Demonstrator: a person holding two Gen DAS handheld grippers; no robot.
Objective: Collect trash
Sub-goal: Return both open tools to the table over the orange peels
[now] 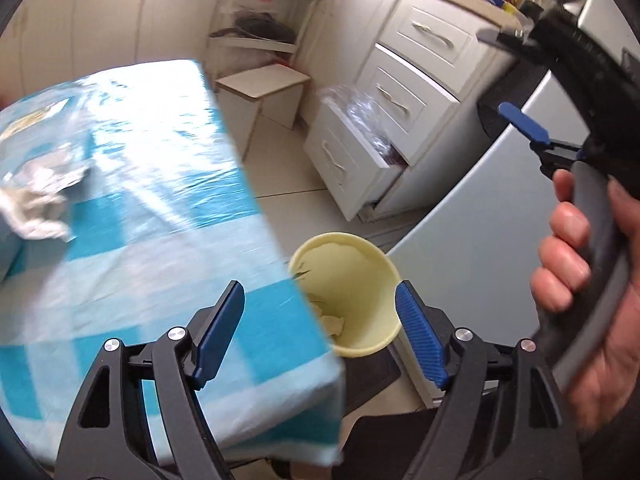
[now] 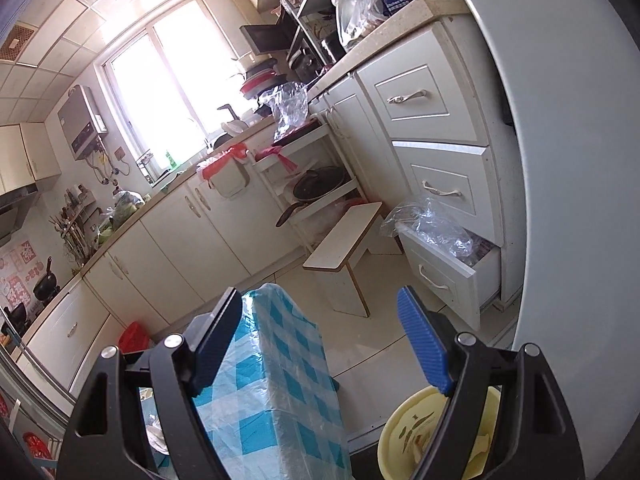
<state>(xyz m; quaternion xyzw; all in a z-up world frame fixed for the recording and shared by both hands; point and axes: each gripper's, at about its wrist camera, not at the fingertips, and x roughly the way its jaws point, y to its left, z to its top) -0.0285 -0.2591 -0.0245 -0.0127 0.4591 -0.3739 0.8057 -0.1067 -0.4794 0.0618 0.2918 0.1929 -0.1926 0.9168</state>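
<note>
The left gripper (image 1: 320,332) hangs over the table's near corner with its blue pads spread wide and nothing between them; below it and just past the table edge stands the yellow bin (image 1: 360,276), a pale tapering bucket on the floor with a few light scraps at the bottom. The table (image 1: 168,184) wears a blue-and-white check cloth under clear plastic, and crumpled white trash (image 1: 36,208) lies on it near the far left side, well apart from the gripper. At the right of the left wrist view a hand (image 1: 584,280) grips the grey handle of the right gripper (image 1: 508,72), one blue pad showing. In the right wrist view the right gripper (image 2: 320,344) also stands apart and empty, pointing across the kitchen; the table (image 2: 280,368) runs up between its fingers and the bin (image 2: 400,436) sits low at the right, partly hidden by the right finger. Beyond, white drawers (image 2: 440,184) line the counter, the lowest one (image 2: 448,276) pulled out with clear plastic bags in it, and a small stool (image 2: 344,240) stands on the tiled floor. A blue box (image 2: 400,2) on the counter carries white print, too small to read.
</note>
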